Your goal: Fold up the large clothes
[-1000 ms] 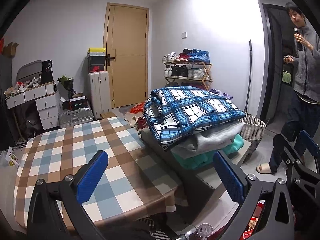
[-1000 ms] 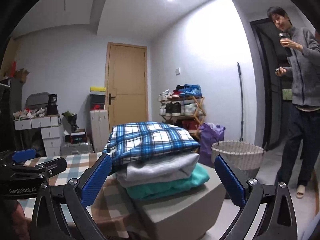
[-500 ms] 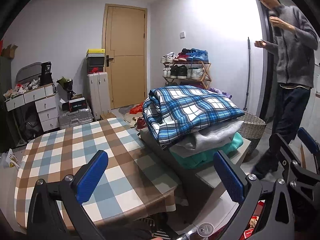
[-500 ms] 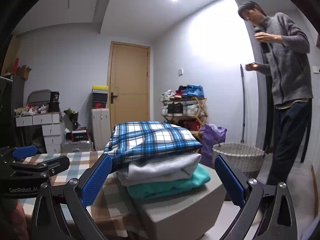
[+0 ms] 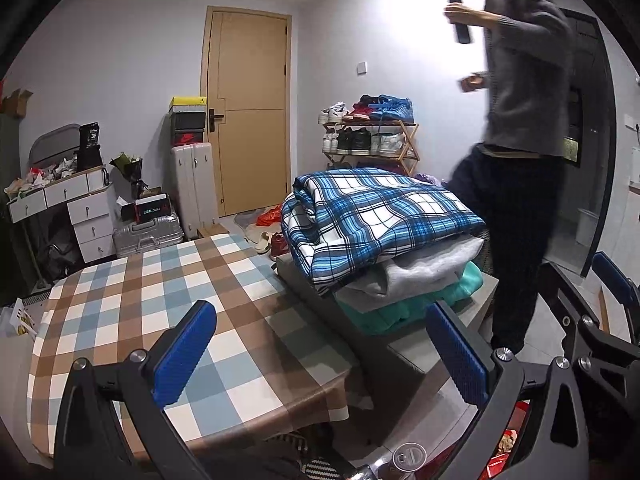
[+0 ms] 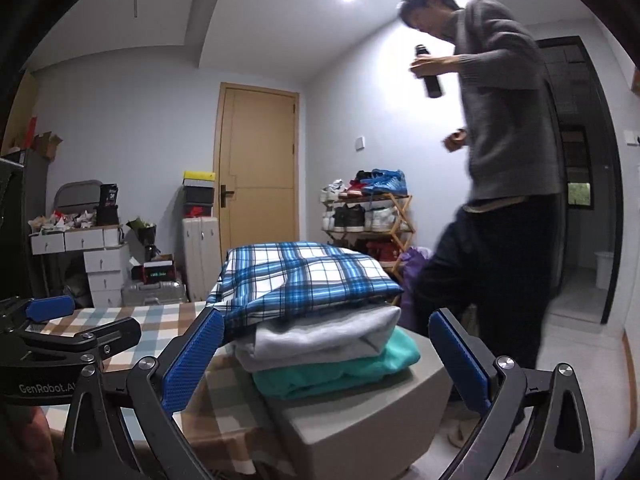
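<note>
A stack of folded clothes sits on a grey box (image 5: 404,344) beside the table: a blue plaid garment (image 5: 372,216) on top, a grey one (image 5: 424,272) under it, a teal one (image 5: 404,308) at the bottom. The stack also shows in the right wrist view, plaid (image 6: 304,280), grey (image 6: 320,340), teal (image 6: 336,372). My left gripper (image 5: 320,356) is open and empty above the checked tablecloth (image 5: 132,300). My right gripper (image 6: 324,360) is open and empty, in front of the stack and apart from it.
A person in a grey sweater (image 5: 520,92) walks close behind the box, holding a dark bottle (image 5: 458,24). A wicker basket, shoe rack (image 5: 372,136), white suitcase (image 5: 196,188), drawers (image 5: 80,208) and door (image 5: 248,112) stand further back.
The person has walked from the doorway at the right to just behind the clothes stack. Both grippers stay open and have hardly moved.
</note>
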`<act>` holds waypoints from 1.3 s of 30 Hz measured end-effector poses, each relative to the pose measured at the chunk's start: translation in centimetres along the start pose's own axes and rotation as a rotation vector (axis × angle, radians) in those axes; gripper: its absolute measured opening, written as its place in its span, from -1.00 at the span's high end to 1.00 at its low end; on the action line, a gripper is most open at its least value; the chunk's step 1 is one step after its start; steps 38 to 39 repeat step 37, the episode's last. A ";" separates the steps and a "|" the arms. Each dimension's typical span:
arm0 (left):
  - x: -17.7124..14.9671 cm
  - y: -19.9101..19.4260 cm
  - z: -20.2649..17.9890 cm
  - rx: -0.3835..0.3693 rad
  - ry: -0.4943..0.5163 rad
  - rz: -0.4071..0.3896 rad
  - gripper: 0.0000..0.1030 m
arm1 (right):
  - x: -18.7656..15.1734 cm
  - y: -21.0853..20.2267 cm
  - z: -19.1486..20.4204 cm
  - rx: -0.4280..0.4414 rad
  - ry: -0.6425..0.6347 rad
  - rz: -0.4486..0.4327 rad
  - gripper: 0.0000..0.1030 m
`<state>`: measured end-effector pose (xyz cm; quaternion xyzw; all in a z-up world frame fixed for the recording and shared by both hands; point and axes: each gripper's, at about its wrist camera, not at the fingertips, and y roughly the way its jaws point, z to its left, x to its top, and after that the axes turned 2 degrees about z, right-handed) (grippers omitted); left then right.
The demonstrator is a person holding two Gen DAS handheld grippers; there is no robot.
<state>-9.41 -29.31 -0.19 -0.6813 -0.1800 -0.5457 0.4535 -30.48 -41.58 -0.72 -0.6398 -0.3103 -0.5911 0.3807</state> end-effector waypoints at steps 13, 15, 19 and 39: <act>-0.2 0.2 0.0 0.002 -0.003 0.008 -0.98 | -0.2 0.6 -0.2 -0.008 0.015 0.023 -1.00; -0.2 0.3 0.0 0.004 -0.002 0.010 -0.98 | -0.3 0.7 -0.2 -0.008 0.016 0.030 -1.00; -0.2 0.4 0.0 0.005 -0.005 0.015 -0.98 | -0.4 0.7 -0.1 -0.009 0.011 0.034 -1.00; -0.3 0.6 0.4 0.000 -0.013 0.016 -0.98 | -0.5 0.7 0.1 -0.014 0.006 0.036 -1.00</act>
